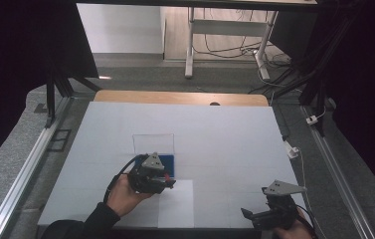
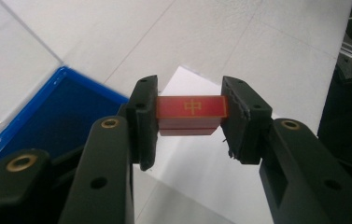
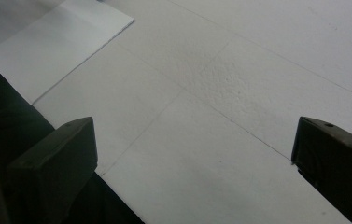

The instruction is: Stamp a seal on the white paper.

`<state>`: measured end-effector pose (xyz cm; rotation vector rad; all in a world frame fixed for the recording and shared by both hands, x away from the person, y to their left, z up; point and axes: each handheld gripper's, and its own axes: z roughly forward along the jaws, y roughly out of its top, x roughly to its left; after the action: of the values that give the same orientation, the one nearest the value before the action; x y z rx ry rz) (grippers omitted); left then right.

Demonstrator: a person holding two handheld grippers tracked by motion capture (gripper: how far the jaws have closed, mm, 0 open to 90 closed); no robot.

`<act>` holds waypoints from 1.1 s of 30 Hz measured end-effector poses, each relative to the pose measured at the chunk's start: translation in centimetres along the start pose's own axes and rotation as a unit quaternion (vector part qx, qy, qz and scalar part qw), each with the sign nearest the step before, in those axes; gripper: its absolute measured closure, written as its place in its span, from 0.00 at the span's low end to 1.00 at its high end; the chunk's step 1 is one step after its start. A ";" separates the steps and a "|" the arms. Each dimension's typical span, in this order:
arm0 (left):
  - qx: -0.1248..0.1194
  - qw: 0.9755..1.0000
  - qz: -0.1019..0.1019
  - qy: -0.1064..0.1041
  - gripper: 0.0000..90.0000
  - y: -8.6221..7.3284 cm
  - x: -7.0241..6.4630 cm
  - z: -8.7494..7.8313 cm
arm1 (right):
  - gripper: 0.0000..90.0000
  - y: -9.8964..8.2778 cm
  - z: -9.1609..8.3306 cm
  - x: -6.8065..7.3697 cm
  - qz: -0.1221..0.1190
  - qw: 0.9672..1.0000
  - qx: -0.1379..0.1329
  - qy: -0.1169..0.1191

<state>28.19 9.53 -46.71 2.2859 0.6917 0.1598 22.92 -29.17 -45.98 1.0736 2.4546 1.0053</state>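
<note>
Two red tiles (image 2: 191, 112), stacked, sit clamped between the jaws of my left hand-held gripper (image 2: 190, 122), lifted over the white sheet (image 2: 197, 158) beside the blue tray (image 2: 43, 116). I judge I'm carrying them; next comes setting them down squarely. My right hand-held gripper (image 3: 194, 154) waits wide open over bare table (image 3: 239, 84). From above, the left hand-held gripper (image 1: 161, 180) hides the tiles' gold mark.

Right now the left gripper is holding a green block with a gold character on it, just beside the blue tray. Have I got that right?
Nearly: the block is red, not green, as the left gripper view shows. The rest holds: the left gripper is shut on it, a gold character marks its face, and the blue tray lies just beside it.
</note>
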 end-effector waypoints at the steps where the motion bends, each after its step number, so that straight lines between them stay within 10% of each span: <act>1: 0.001 1.000 0.000 -0.003 0.65 0.1 -0.1 0.2 | 0.00 0.0 0.0 0.0 0.000 1.000 0.000 0.000; 15: 0.026 0.999 0.031 -0.019 0.65 0.9 -1.5 3.1 | 0.00 0.0 0.0 0.0 0.000 1.000 0.001 0.001; 33: 0.026 0.999 0.021 0.000 0.65 1.0 -0.8 5.5 | 0.00 0.0 0.1 0.0 -0.005 1.000 0.006 0.000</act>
<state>29.69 5.14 -49.92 2.3504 0.6552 0.1624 22.95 -29.09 -46.02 1.0634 2.4663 0.9884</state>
